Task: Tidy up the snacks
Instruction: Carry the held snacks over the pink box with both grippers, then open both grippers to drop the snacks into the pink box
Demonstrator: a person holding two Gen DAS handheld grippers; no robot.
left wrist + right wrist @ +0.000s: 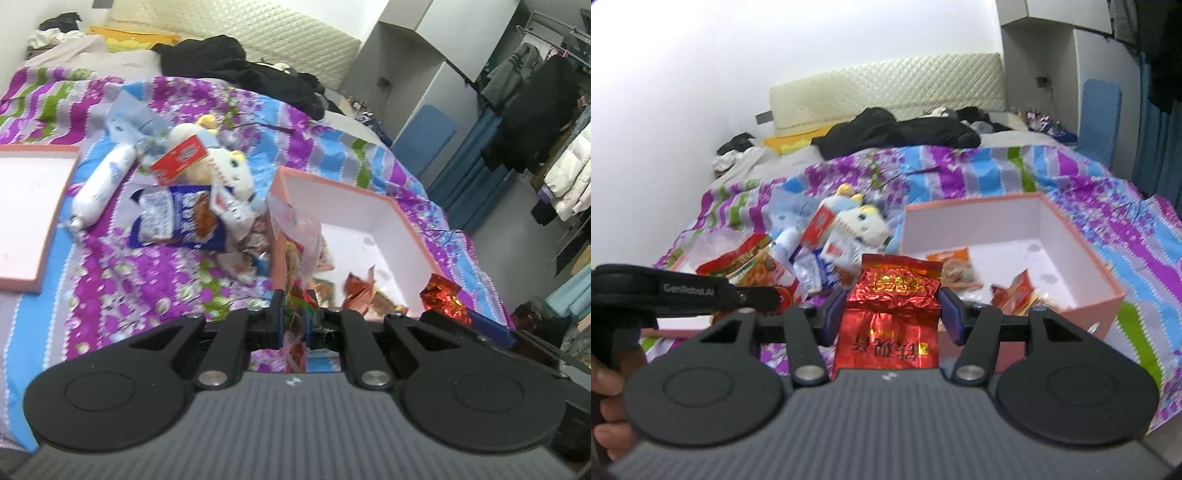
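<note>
My right gripper (892, 314) clamps an upright crinkled red foil packet (892, 317), the open pink-walled cardboard box (1082, 302) just ahead-right; my left gripper (293, 317) pinches a clear-wrapped snack bag (299, 229) at its near-left rim.

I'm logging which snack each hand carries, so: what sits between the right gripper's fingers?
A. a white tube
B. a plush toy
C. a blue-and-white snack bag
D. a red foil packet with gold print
D: in the right wrist view the right gripper has both fingers pressed against the sides of the crinkled red foil packet, while the pink box lies open beyond.
</note>
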